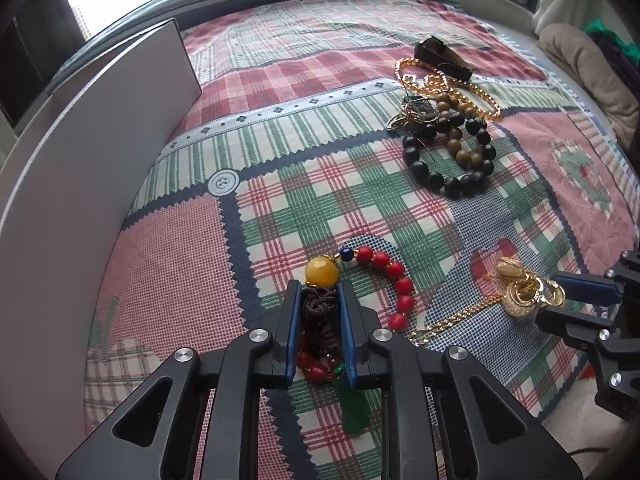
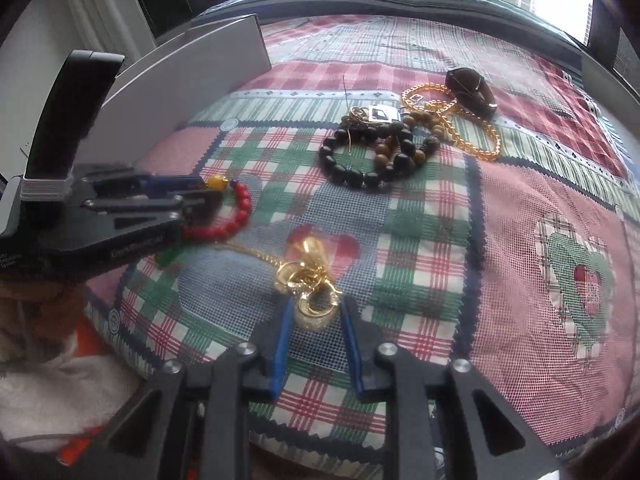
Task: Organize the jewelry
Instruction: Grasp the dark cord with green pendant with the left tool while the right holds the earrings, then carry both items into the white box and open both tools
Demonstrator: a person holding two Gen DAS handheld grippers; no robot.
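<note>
Where the left gripper (image 1: 319, 286) meets the quilt (image 1: 352, 208), its jaws pinch the dark knotted cord (image 1: 318, 312) of the red bracelet (image 1: 394, 280), hiding most of that cord and the beads behind it. A yellow bead (image 1: 321, 272) sits just past the tips at 12 o'clock; a green pendant (image 1: 353, 410) lies partly under the linkage at 6.

The right gripper (image 2: 314, 304) has its jaws spread on either side of a gold ring cluster (image 2: 310, 288); whether the pads touch it is hard to tell. A gold chain (image 2: 256, 252) runs off toward 10 o'clock, its end lost under the left gripper.

Farther out, at 1 o'clock in the left view, black beads (image 1: 448, 160), brown beads (image 1: 460, 136) and an amber chain (image 1: 452, 84) overlap in a tangle with small metal pieces too jumbled to identify. A dark case (image 1: 442, 58) lies beyond. A white board (image 1: 92, 140) stands at 10 o'clock, cut off by the frame.
</note>
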